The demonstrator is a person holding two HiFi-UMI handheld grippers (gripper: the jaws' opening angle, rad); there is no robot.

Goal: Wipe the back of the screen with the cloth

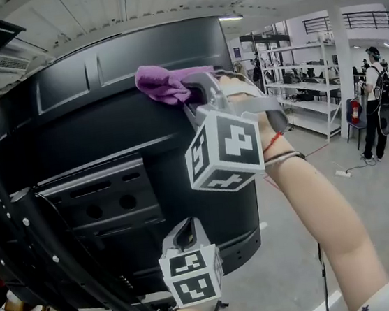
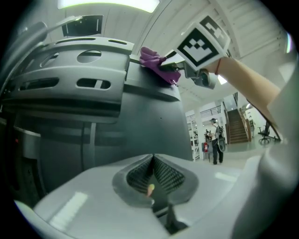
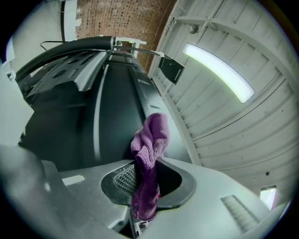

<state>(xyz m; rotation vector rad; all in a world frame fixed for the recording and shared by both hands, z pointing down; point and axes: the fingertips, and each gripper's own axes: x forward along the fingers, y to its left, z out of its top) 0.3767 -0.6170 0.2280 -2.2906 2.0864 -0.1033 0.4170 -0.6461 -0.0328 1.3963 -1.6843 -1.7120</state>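
Cloth (image 1: pixel 163 82) is purple and all bunched up, and we've got it way up near the top edge of the screen (image 1: pixel 106 127), pressed on the black back panel there. Our right gripper (image 1: pixel 188 92) has it, fingers clamped on the lower end of the cloth, with the rest sticking out past the tips toward the screen. Our left gripper (image 1: pixel 185 234) sits low down by the bottom edge of the screen's back, underneath the right one, and its fingers (image 2: pixel 168 175) are pressed together. We can't tell whether it touches the plastic. The screen's back faces us at a tilt, with a raised middle section below the cloth that has oval holes (image 1: pixel 109 207) in it. Black cables (image 1: pixel 10 230) curve down past the screen's left side. Off to the right of the screen, well apart from it, there are white shelves (image 1: pixel 306 88) and a person (image 1: pixel 373 104) standing on the grey floor (image 1: pixel 292 266)
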